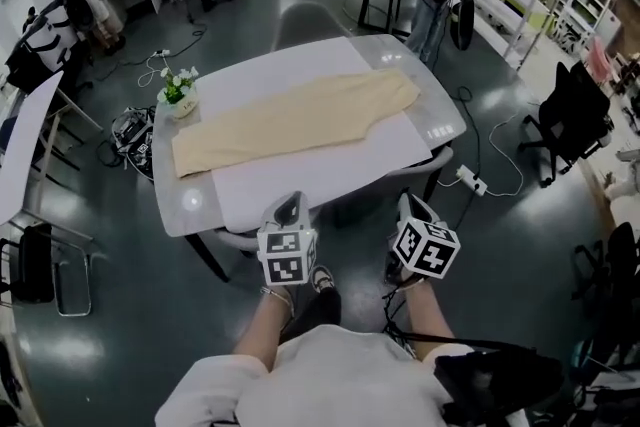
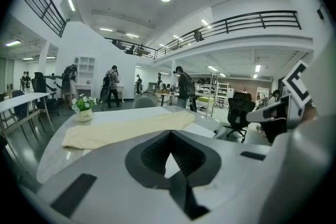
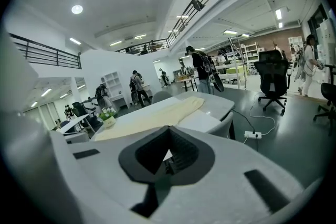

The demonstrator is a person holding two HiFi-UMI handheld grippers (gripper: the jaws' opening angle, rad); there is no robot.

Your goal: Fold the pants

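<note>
The pale yellow cloth pants (image 1: 300, 120) lie spread flat, lengthwise across the white, round-cornered table (image 1: 330, 177). One end is near a small pot of white flowers (image 1: 178, 93). At the table's near edge the left gripper (image 1: 290, 207) and the right gripper (image 1: 410, 205) hover side by side, clear of the pants, each with its jaws pressed together on nothing.

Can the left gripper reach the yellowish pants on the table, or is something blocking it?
Probably yes. Only bare white tabletop lies between the left gripper and the flat cream fabric pants; the small flower pot stands off to the side.
</note>
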